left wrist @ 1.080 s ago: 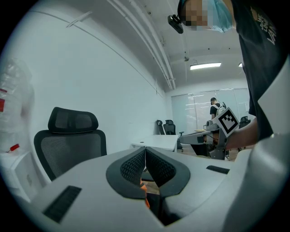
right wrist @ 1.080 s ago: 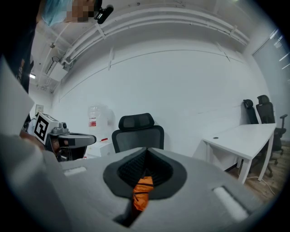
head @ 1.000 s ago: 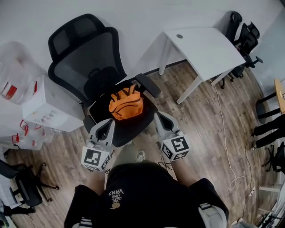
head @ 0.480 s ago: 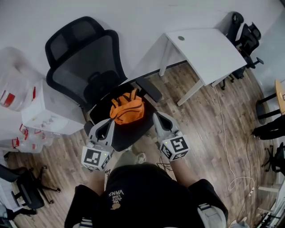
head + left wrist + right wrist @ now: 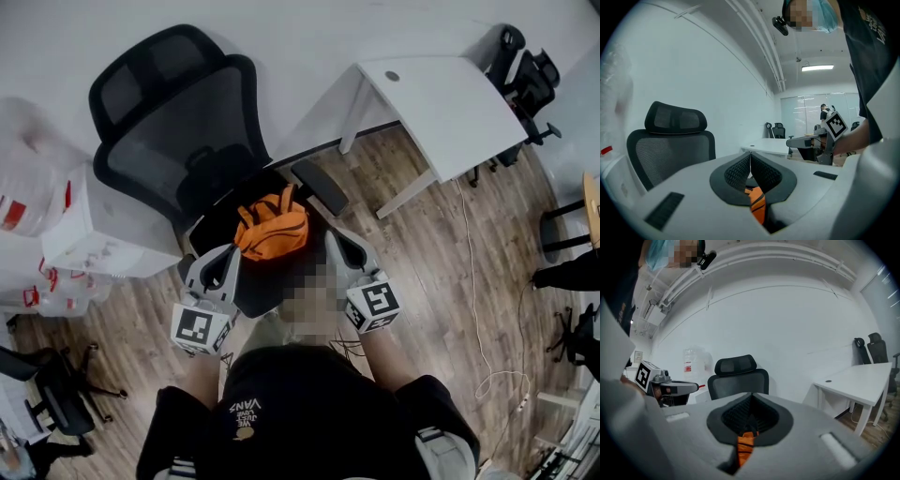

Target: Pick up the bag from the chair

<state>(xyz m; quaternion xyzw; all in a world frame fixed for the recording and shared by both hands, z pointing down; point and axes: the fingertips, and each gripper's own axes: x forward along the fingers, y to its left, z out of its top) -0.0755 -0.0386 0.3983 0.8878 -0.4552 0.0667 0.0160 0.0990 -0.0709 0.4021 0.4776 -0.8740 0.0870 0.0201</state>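
An orange bag (image 5: 272,228) with black stripes hangs between my two grippers, just over the seat of the black mesh office chair (image 5: 178,122). The left gripper (image 5: 228,258) holds the bag's left side and the right gripper (image 5: 337,248) its right side. In the left gripper view the left gripper (image 5: 751,164) has its jaws pressed together, with the orange bag (image 5: 758,206) showing just below them. In the right gripper view the right gripper (image 5: 750,416) is shut on an orange strap of the bag (image 5: 745,446).
A white desk (image 5: 450,103) stands to the right of the chair. White boxes (image 5: 103,225) and plastic bags (image 5: 28,187) crowd the left wall. More black chairs (image 5: 525,66) sit at the far right, and another chair (image 5: 56,384) at lower left. A cable (image 5: 473,281) trails over the wood floor.
The bag has risen slightly off the seat between the two grippers, and its shape has tightened. Both grippers have edged forward with it.
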